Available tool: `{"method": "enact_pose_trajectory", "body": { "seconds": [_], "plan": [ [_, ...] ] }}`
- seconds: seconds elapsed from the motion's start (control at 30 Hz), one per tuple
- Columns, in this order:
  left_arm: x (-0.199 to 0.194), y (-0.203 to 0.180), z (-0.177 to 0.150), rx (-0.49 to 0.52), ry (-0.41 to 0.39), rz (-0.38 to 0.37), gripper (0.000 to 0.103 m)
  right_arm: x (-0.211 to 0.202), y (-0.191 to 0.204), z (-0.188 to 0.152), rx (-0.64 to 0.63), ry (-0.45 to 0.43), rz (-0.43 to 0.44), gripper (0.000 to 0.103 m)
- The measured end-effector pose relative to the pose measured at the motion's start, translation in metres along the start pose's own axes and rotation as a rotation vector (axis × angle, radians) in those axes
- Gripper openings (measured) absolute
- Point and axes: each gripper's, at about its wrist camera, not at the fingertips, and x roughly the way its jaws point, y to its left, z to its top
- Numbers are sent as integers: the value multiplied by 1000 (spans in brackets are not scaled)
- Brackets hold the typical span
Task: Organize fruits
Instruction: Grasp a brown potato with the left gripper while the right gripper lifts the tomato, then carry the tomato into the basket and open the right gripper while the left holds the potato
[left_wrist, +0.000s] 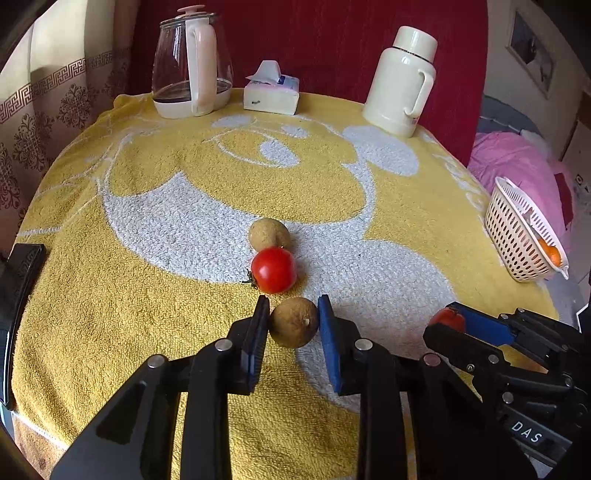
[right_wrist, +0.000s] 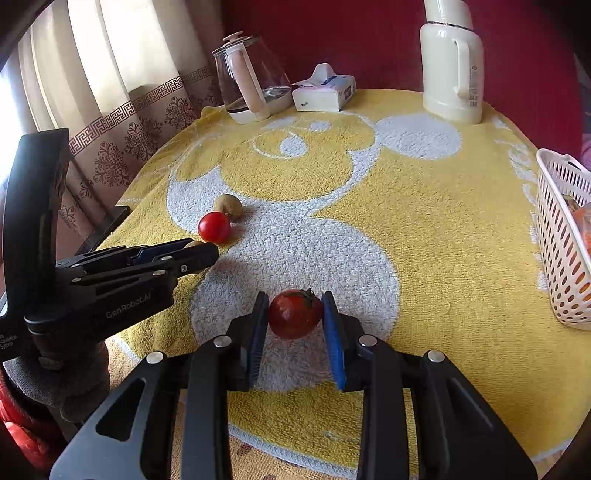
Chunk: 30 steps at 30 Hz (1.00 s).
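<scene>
Both grasps look set: the left gripper (left_wrist: 293, 314) clenches a kiwi (left_wrist: 294, 322), the right gripper (right_wrist: 295, 314) a tomato (right_wrist: 294, 314), each just over the towel (right_wrist: 424, 229), so next comes carrying them to the basket (right_wrist: 557, 236).

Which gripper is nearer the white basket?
Right. The right gripper, closed on a tomato, sits mid-towel nearer the white basket; the left gripper, holding a brown fruit, is farther left.
</scene>
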Motion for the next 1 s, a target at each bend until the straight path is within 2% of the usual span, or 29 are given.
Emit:
{"method": "enact_pose_trajectory", "body": {
  "seconds": [0.5, 1.0],
  "plan": [
    [-14, -7, -1, 16, -40, 5, 27, -31, -25, 10, 76, -83, -2, 30],
    [-15, -12, -1, 34, -41, -2, 27, -98, -100, 15, 236, -235, -126, 30]
  ]
}}
